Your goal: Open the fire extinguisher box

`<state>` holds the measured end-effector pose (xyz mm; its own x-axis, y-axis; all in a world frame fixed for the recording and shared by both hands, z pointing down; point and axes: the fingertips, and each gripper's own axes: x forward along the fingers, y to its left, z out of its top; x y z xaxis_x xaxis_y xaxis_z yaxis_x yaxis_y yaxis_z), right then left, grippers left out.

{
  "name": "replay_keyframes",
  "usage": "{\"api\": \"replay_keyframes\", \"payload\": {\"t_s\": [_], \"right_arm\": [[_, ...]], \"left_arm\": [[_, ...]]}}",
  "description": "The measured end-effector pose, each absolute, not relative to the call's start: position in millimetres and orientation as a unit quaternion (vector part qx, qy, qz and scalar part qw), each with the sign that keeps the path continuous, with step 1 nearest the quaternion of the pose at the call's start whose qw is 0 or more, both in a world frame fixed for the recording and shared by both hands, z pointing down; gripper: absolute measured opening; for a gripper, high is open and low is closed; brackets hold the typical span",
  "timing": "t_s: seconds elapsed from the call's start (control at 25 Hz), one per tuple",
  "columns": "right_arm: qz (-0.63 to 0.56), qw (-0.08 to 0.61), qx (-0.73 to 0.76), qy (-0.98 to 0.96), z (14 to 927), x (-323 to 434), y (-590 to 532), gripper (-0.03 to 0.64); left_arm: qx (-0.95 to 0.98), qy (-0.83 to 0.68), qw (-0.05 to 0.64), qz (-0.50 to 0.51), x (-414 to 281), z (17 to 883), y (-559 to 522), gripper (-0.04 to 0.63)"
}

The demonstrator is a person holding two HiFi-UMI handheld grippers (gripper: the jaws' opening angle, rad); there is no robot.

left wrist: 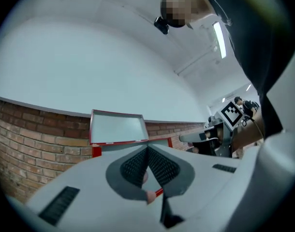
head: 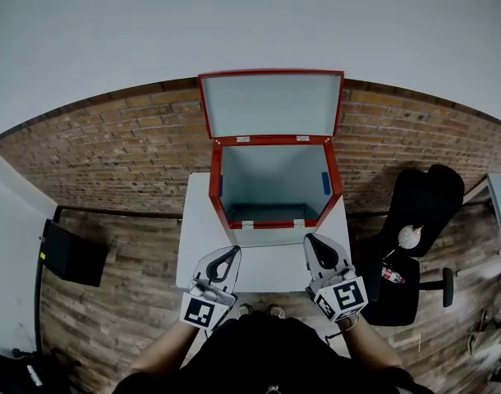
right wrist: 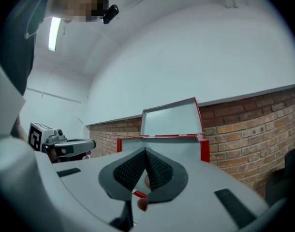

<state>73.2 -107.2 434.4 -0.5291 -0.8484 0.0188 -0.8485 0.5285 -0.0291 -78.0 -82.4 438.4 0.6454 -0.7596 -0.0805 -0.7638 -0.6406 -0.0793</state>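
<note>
Brick wall behind white table [head: 267, 271]; fire extinguisher box [head: 218, 189] at far edge, lid [head: 271, 105] upright. Left gripper [head: 231, 253], right gripper [head: 313, 240] pinched closed, empty, over near edge. Risk: unpropped lid falls shut if box jolted.

The fire extinguisher box [head: 217, 187] sits on the tabletop [head: 203, 236]; its lid [head: 271, 105] stands behind. A chair [head: 431, 199] lies right.
</note>
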Motion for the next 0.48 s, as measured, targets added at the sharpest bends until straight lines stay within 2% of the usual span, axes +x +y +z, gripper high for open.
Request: {"api": "replay_keyframes", "payload": {"t_s": [0.16,0.28,0.48], "right_arm": [[0.021,0.003,0.463,-0.886,409.4,58.9,-93.5,0.020],[-0.018,-0.018,0.442,-0.897,396.0,49.5,-85.0,0.020],[-0.020,-0.002,0.431,-0.902,399.4,35.5,-74.5,0.020]], "left_arm": [[-0.916,0.400,0.025,0.039,-70.2,415.2,-72.8,0.048],[-0.920,0.391,0.004,0.040,-67.2,405.8,-71.1,0.048],[-0.924,0.380,-0.017,0.031,-61.1,406.4,-67.1,0.048]]}}
